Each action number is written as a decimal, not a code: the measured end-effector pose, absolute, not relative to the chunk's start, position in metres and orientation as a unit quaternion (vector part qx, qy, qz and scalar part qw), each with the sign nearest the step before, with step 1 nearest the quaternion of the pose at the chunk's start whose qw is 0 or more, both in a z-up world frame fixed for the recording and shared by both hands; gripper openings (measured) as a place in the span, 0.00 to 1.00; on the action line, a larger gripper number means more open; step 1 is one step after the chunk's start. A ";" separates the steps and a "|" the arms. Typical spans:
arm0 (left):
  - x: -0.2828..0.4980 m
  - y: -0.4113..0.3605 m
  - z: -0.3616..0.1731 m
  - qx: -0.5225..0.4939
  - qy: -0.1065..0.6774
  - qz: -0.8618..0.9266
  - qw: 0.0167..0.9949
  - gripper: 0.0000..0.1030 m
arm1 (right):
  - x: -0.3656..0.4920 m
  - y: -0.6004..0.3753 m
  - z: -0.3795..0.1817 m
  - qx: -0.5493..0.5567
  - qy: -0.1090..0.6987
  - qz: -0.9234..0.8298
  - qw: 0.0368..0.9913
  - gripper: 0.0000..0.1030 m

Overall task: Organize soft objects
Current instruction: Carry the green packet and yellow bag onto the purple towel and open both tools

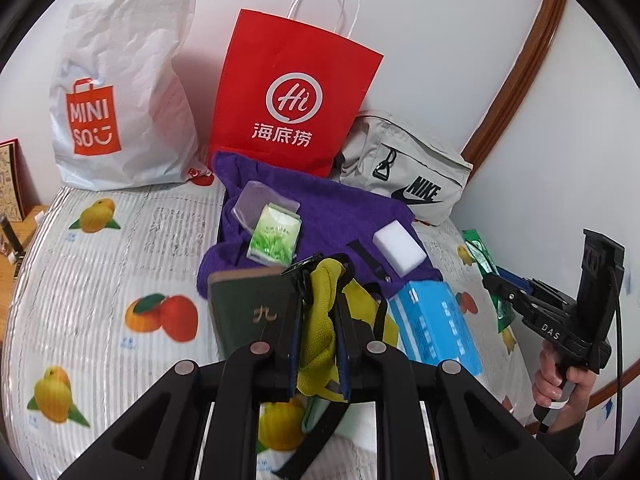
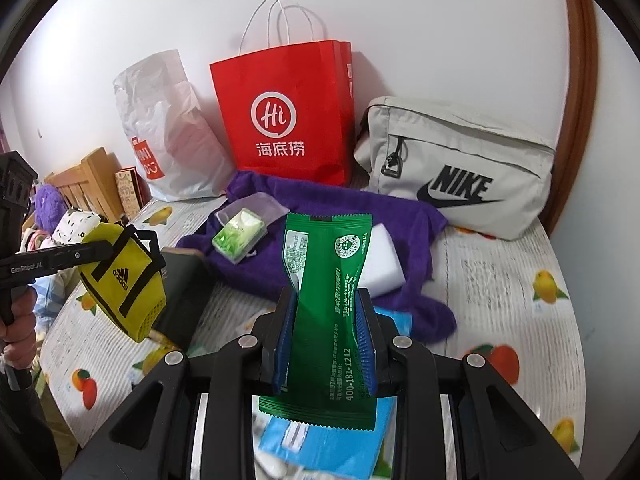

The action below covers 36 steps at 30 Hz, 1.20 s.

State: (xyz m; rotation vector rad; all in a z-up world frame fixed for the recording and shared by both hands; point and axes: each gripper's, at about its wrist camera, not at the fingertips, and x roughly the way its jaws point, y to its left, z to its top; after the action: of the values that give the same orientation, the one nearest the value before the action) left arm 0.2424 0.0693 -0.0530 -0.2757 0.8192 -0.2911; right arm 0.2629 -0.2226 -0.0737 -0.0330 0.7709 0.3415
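Note:
My left gripper (image 1: pixel 318 276) is shut on a yellow Adidas pouch (image 1: pixel 320 332) with black straps, lifted above the bed; from the right wrist that pouch (image 2: pixel 124 280) hangs at the left. A green foil packet (image 2: pixel 328 300) stands upright between the blue pads of my right gripper (image 2: pixel 326 300), which is shut on it, and the same packet (image 1: pixel 486 264) shows at the right in the left wrist view. A purple towel (image 1: pixel 320 216) lies on the bed with a green tissue pack (image 1: pixel 276 238) and a white sponge block (image 1: pixel 400 246) on it.
A white Miniso bag (image 1: pixel 120 92), a red paper bag (image 1: pixel 296 96) and a grey Nike pouch (image 2: pixel 460 172) lean on the wall behind. A dark green book (image 1: pixel 248 312) and a blue tissue box (image 1: pixel 436 324) lie near the towel on the fruit-print sheet (image 1: pixel 120 264).

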 end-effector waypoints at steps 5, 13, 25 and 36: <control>0.264 0.072 -0.054 -0.136 0.397 -0.137 0.897 0.14 | 0.292 -0.221 -0.076 -0.022 0.375 0.163 0.913 0.28; 0.296 0.074 -0.054 -0.141 0.399 -0.137 0.896 0.14 | 0.339 -0.227 -0.077 -0.028 0.366 0.143 0.919 0.28; 0.344 0.066 -0.062 -0.142 0.407 -0.141 0.891 0.14 | 0.409 -0.239 -0.100 -0.020 0.392 0.146 0.908 0.28; 0.374 0.058 -0.072 -0.134 0.419 -0.139 0.887 0.14 | 0.449 -0.252 -0.145 -0.010 0.442 0.152 0.884 0.28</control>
State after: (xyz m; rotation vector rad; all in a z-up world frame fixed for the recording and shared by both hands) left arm 0.3740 0.0584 -0.0722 -0.2794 0.8715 -0.2888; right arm 0.4495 -0.2521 -0.1448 -0.0201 0.9198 0.3168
